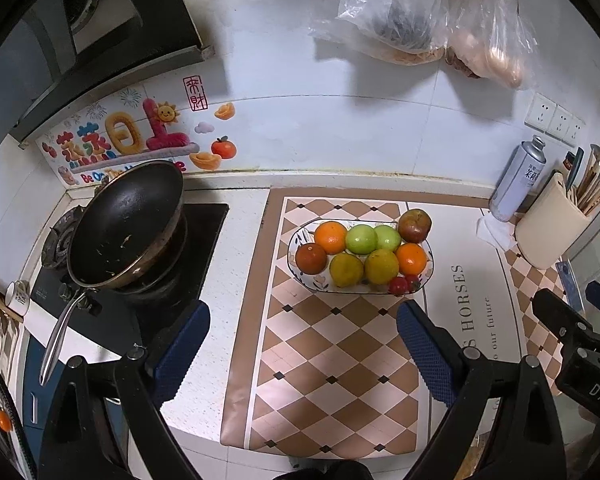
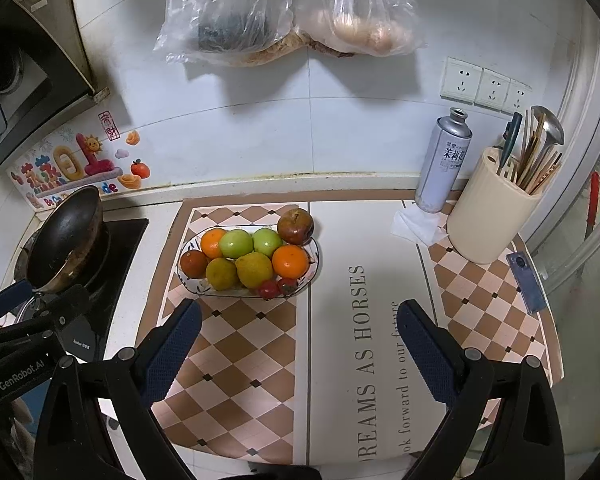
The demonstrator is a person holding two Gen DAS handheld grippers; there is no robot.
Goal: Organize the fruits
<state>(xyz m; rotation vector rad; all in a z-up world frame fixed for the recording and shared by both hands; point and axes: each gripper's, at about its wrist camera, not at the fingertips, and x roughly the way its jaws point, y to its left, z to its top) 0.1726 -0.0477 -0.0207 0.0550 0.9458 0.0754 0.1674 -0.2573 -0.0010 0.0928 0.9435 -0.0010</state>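
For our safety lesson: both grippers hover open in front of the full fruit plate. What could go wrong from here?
1. The plate is heaped; nudging one orange may roll its neighbours off.
2. Two small red fruits sit at the near rim, right where the right gripper would enter, and could get knocked out.
3. The dark red fruit perches on the far rim and might tumble onto the mat.

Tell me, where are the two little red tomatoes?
In the right wrist view, the cherry tomatoes sit at the fruit bowl's near rim, right below the orange and beside a yellow-green citrus.
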